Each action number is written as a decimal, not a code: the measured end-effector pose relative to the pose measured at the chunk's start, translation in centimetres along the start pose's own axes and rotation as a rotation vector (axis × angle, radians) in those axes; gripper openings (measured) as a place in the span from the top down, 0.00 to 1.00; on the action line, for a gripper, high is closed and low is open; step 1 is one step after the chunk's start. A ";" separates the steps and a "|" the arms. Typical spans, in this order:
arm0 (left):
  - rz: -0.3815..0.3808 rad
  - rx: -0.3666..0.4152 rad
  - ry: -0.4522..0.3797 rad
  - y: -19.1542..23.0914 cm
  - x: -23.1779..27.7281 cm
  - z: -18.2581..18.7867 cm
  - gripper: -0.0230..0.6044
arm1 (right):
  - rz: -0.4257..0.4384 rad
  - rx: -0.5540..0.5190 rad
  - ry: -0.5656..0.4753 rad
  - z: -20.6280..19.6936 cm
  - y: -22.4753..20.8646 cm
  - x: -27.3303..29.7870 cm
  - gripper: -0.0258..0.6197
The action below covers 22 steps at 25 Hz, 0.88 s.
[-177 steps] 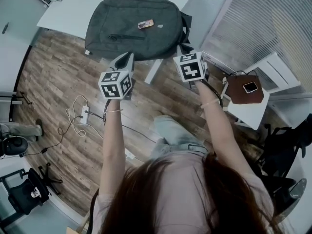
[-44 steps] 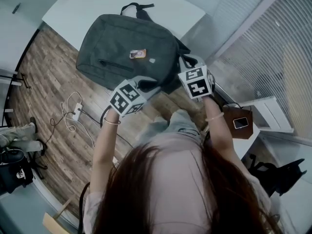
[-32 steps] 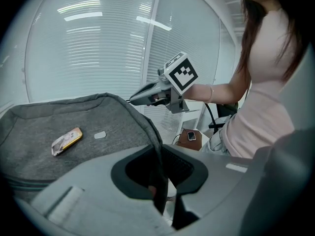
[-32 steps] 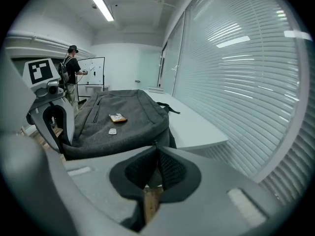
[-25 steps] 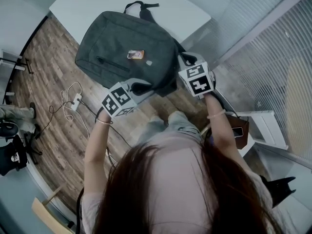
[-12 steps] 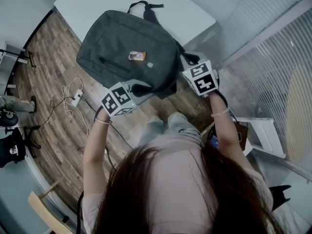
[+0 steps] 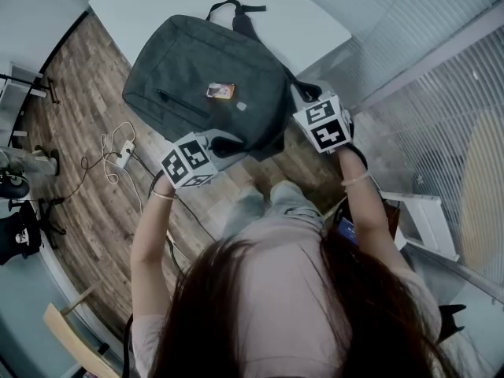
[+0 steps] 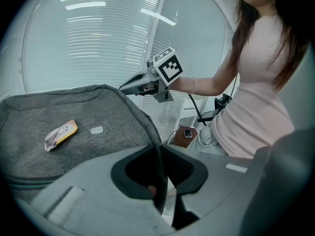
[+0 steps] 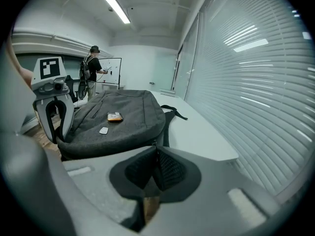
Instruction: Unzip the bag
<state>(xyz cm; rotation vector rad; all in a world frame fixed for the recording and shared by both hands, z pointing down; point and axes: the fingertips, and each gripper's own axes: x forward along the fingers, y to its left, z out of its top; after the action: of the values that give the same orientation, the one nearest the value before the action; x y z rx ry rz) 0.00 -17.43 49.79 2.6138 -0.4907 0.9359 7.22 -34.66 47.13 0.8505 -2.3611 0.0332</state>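
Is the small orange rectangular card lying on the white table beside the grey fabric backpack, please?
No, the small orange rectangular card lies on top of the grey fabric backpack.

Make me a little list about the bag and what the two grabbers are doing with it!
bag: grey, flat on the white table, near edge hanging over it
on the bag: small orange card
left gripper: shut on the bag's near edge
right gripper: jaws together at the bag's corner, seemingly pinching the zip pull
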 end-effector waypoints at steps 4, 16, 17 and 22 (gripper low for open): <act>-0.001 -0.001 0.001 0.0 0.1 0.0 0.87 | 0.003 -0.010 -0.004 0.1 -0.3 0.3 0.94; 0.012 0.009 0.018 0.2 0.4 -0.2 0.87 | 0.038 -0.062 -0.024 1.0 -1.7 2.0 0.94; 0.013 0.009 0.021 0.2 0.4 -0.2 0.87 | 0.043 -0.068 -0.025 1.1 -1.8 2.1 0.94; 0.014 0.005 0.037 0.3 0.5 -0.2 0.87 | 0.065 -0.079 -0.036 1.6 -2.3 2.8 0.94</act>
<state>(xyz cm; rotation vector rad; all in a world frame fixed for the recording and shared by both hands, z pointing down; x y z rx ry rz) 0.15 -17.71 50.30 2.5959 -0.4988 0.9897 6.04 -38.37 47.03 0.7419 -2.4065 -0.0486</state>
